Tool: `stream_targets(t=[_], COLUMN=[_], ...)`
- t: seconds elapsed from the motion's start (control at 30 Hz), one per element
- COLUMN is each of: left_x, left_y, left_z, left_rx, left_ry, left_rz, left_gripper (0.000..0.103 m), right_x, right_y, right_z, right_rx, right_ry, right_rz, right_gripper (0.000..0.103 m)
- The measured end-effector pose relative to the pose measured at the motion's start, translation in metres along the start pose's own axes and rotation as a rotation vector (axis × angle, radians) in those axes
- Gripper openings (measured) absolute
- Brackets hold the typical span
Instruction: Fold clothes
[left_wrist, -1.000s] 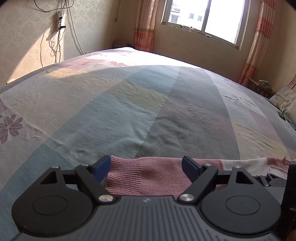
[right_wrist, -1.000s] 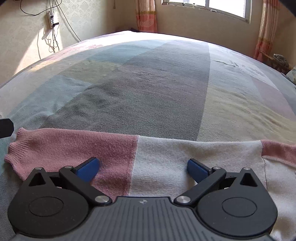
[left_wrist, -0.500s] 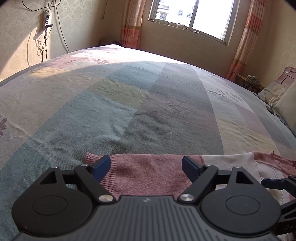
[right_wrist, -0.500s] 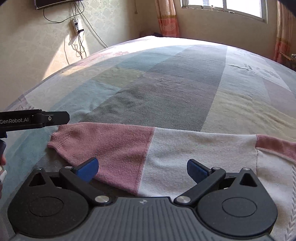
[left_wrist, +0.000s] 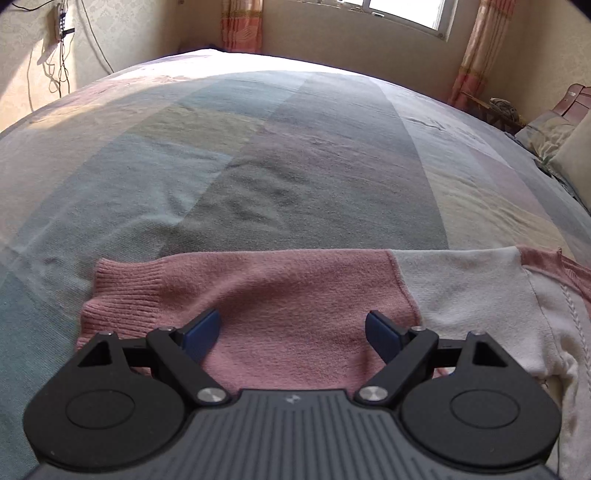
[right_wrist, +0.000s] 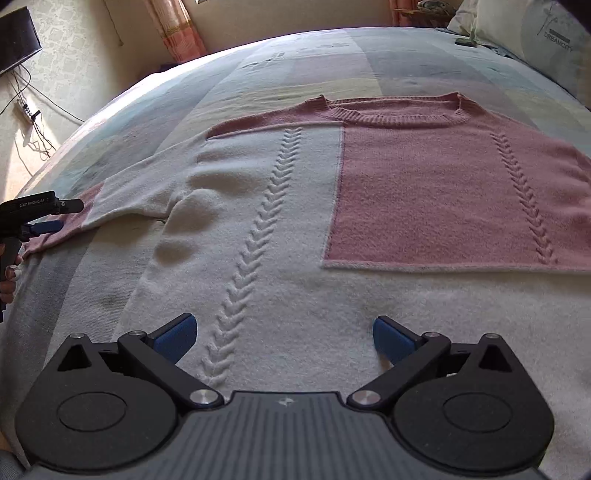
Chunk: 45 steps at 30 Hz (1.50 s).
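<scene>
Sweater (right_wrist: 258, 206): spread flat on bed (left_wrist: 295, 147), ready for folding. Left gripper (left_wrist: 293, 332): jaws apart over pink sleeve (left_wrist: 258, 295), prob. next grab. Right gripper (right_wrist: 284, 338): jaws apart above body, empty.

A knitted sweater (right_wrist: 280, 229) lies spread flat, front up, on the bed, its ribbed round neckline (right_wrist: 391, 114) toward twelve o'clock in the right wrist view. Its body is colour-blocked: a pink panel (right_wrist: 458, 199) fills the chest toward two o'clock and runs in a band across the shoulders, while the rest is cream. Two raised braid cables run down the front, one through the cream, one through the pink. A few soft bumps rumple the cream knit near nine o'clock. One sleeve (left_wrist: 369, 291) stretches straight out sideways, cream by the shoulder, pink toward its ribbed cuff (left_wrist: 122, 291), which lies flat at nine o'clock in the left wrist view.
</scene>
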<state>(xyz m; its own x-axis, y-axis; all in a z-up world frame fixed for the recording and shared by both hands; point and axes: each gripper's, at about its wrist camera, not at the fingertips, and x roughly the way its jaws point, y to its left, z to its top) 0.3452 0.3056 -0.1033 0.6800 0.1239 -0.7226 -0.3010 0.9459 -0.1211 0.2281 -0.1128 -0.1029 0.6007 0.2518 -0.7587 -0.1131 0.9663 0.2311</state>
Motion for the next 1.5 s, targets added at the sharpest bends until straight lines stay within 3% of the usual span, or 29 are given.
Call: stream_targets(t=[0.1,0.17,0.27,0.33,0.4,0.43,0.53,0.63,0.7,0.87,1.03,1.13,1.23,1.37,1.43,1.5], left_x=[-0.007,-0.017,-0.030,-0.032,-0.026,-0.022,-0.004,0.007,0.006,-0.006,-0.015,-0.013,-0.002,-0.003,-0.010,-0.019], left_y=[0.007,-0.007,-0.047,-0.075,-0.097,-0.106,-0.114,-0.092,-0.073,-0.055,-0.091,-0.120,-0.134,-0.138,-0.125,-0.099], left_z=[0.004,0.006,0.006,0.001,-0.005,-0.008,-0.016,-0.020,-0.014,-0.004,-0.008,-0.017,-0.026,-0.036,-0.028,-0.017], left_rx=[-0.029,0.006,0.115,0.202,0.274,0.306,0.356,0.300,0.221,0.145,0.165,0.241,0.293,0.452,0.431,0.342], left_ry=[-0.012,-0.042,-0.088,-0.101,-0.086,-0.077,-0.032,-0.007,0.009,-0.031,-0.041,-0.054,-0.022,-0.001,0.044,0.030], left_rz=[0.122,0.094,-0.016,-0.104,-0.137,-0.147,-0.077,-0.053,-0.054,0.046,-0.179,-0.202,-0.166,-0.131,-0.173,-0.232], left_gripper=[0.086,0.086,0.088,0.089,0.089,0.089,0.089,0.097,0.097,0.095,0.095,0.095,0.095,0.096,0.096,0.096], right_x=[-0.003,0.000,0.005,0.007,0.007,0.007,0.007,0.007,0.007,0.007,0.008,0.008,0.008,0.008,0.008,0.008], right_y=[0.002,0.010,0.023,0.025,0.024,0.023,0.023,0.023,0.023,0.024,0.026,0.027,0.027,0.027,0.027,0.027], right_z=[-0.009,-0.013,-0.020,-0.023,-0.022,-0.022,-0.022,-0.023,-0.024,-0.025,-0.026,-0.026,-0.027,-0.029,-0.030,-0.030], right_rx=[-0.057,-0.113,-0.206,-0.211,-0.192,-0.191,-0.195,-0.196,-0.198,-0.198,-0.189,-0.182,-0.180,-0.182,-0.183,-0.183], right_ry=[-0.024,-0.025,-0.031,-0.047,-0.057,-0.059,-0.059,-0.068,-0.072,-0.081,-0.093,-0.099,-0.108,-0.120,-0.123,-0.125], right_rz=[0.000,-0.031,-0.100,-0.119,-0.117,-0.115,-0.115,-0.118,-0.117,-0.120,-0.134,-0.145,-0.145,-0.145,-0.145,-0.146], right_gripper=[0.103,0.103,0.103,0.103,0.103,0.103,0.103,0.103,0.103,0.103,0.103,0.103,0.103,0.103,0.103,0.103])
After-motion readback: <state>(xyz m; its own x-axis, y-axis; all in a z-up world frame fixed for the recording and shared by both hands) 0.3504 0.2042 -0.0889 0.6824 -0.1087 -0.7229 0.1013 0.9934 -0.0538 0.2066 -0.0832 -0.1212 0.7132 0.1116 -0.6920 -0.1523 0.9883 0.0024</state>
